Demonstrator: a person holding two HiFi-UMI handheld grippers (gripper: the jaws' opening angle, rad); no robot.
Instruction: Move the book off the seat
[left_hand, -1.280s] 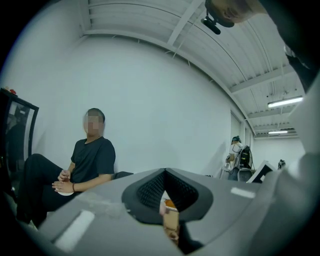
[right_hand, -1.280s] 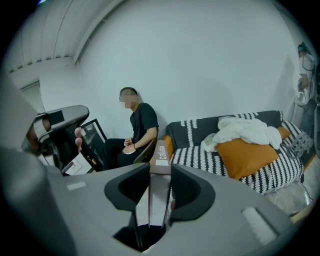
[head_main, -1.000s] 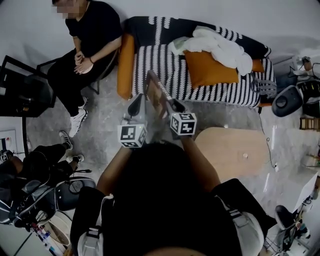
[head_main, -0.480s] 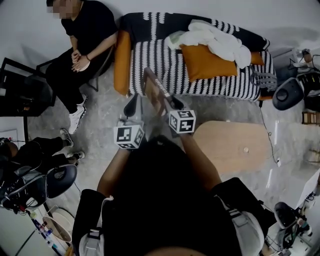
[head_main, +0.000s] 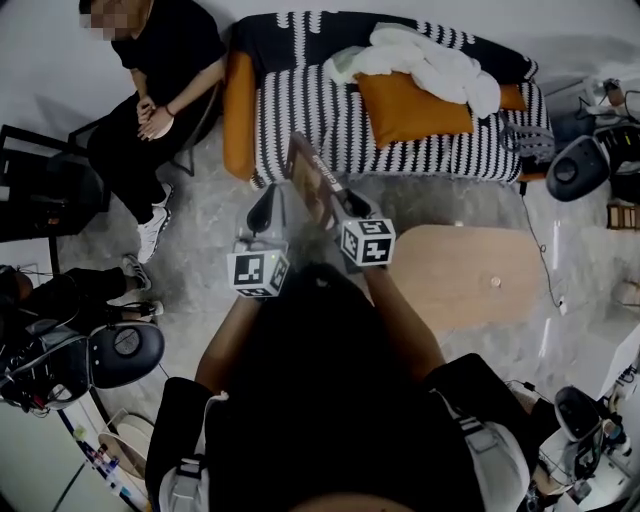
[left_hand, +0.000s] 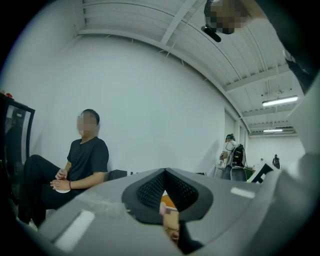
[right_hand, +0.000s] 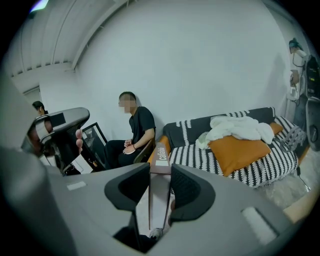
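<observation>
A thin brown book is held upright above the grey floor, in front of the striped sofa. My right gripper is shut on its lower part. In the right gripper view the book stands on edge between the two dark pads, its labelled spine facing the camera. My left gripper hangs just left of the book at the same height. In the left gripper view its jaws meet at the tips, with nothing gripped.
An orange cushion and a white cloth lie on the sofa, which has an orange bolster at its left end. A person sits left of it. A wooden table stands at my right, a black chair at the lower left.
Sofa, seated person and table have slid slightly up and outward in the head view. Both grippers and the book keep the same pose, with the right gripper's grip unchanged.
</observation>
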